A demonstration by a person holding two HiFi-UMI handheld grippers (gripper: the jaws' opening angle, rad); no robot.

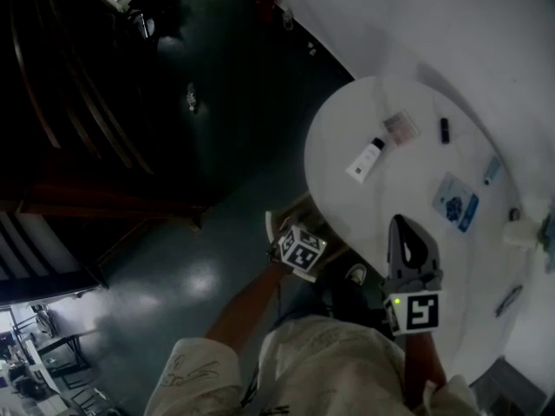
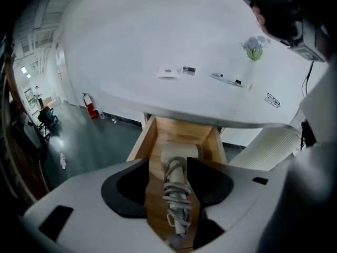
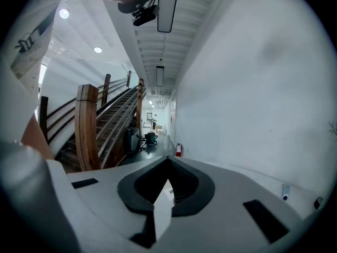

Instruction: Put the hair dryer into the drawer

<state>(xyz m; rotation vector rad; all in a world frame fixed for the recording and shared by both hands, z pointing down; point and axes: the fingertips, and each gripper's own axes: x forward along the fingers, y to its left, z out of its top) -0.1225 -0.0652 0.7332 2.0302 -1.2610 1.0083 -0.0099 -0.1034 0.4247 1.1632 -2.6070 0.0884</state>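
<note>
Both tongs empty: my L gripper point(image 2: 168, 162) hangs open over the wood drawer point(image 2: 141, 141), hair dryer point(image 2: 178, 191) lying inside, cord wrapped; R gripper point(image 3: 168, 161) closed, above table point(image 1: 408, 198).

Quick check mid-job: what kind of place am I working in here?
Probably a lobby or hall in an office or public building, not a home: a wide wooden staircase, a long lit corridor and a fire extinguisher by the wall.

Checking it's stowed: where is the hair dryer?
In the left gripper view, the hair dryer lies inside the open wooden drawer under the white table.
</note>
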